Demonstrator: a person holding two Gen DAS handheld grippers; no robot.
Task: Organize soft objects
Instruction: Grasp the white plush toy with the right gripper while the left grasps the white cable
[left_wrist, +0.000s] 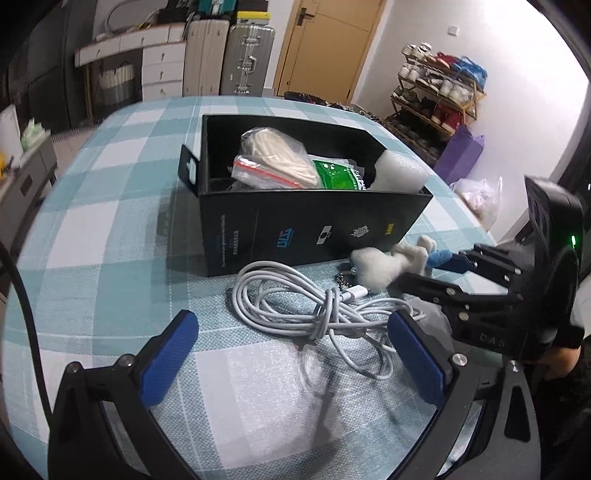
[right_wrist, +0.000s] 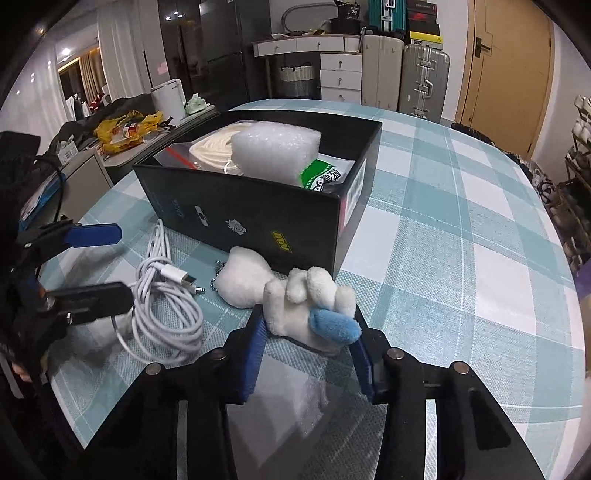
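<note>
A white plush toy with a blue part (right_wrist: 291, 299) lies on the checked tablecloth just in front of a black box (right_wrist: 258, 221). My right gripper (right_wrist: 308, 325) is shut on the plush toy, its blue pads pressing both sides; in the left wrist view the toy (left_wrist: 388, 262) shows by the box (left_wrist: 303, 229). The box holds a white foam block (right_wrist: 275, 149), a bagged rope coil (left_wrist: 275, 158) and a green packet (left_wrist: 338, 175). My left gripper (left_wrist: 291, 350) is open over a coiled white cable (left_wrist: 314, 299).
A small ball chain (right_wrist: 218, 275) lies beside the toy. Suitcases (right_wrist: 406, 77) and drawers stand beyond the table's far edge. A cluttered side table (right_wrist: 129, 129) is at the left, a shoe rack (left_wrist: 439, 96) at the right.
</note>
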